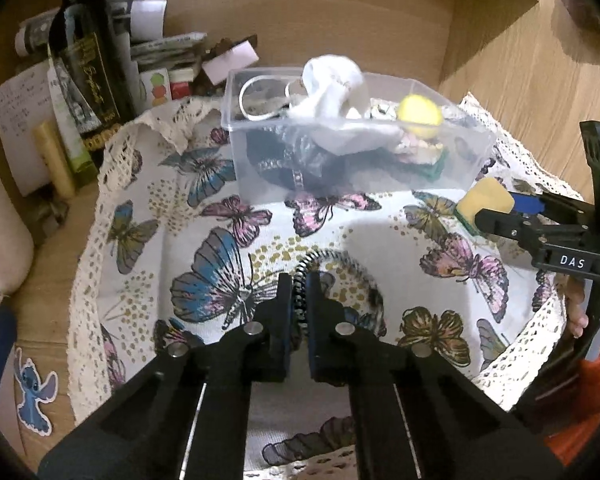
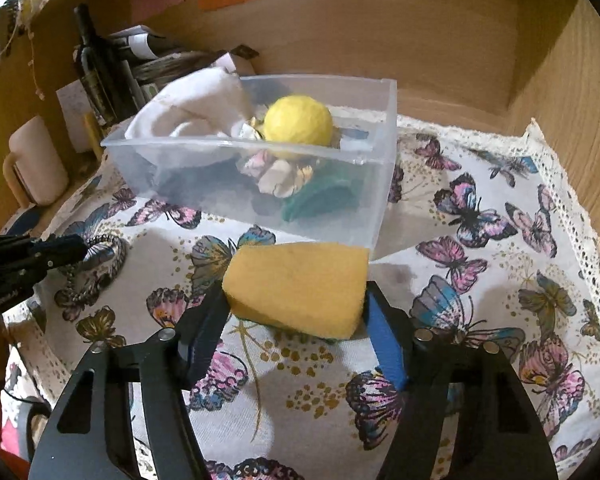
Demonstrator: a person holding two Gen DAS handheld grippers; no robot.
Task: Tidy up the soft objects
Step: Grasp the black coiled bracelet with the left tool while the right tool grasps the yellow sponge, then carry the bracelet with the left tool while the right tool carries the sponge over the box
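My left gripper [image 1: 300, 280] is shut on a black-and-white striped elastic band [image 1: 340, 264] that lies on the butterfly cloth [image 1: 148, 240]. In the right wrist view the band [image 2: 108, 252] shows at the far left, with the left gripper [image 2: 72, 254] on it. A yellow sponge [image 2: 300, 284] with a green underside sits between the fingers of my right gripper [image 2: 296, 292], and both pads press its ends. Behind it stands a clear plastic box [image 2: 384, 160] holding a white cloth [image 2: 196, 108], a yellow ball [image 2: 298, 126] and a green item. The left wrist view shows the sponge [image 1: 486, 198] to the box's [image 1: 260, 152] right.
A dark bottle [image 1: 88, 68], papers and small boxes crowd the back left corner. A pale mug [image 2: 40, 164] stands left of the cloth. Wooden walls [image 2: 580, 100] close in behind and to the right. A person's hand [image 1: 578, 308] holds the right gripper.
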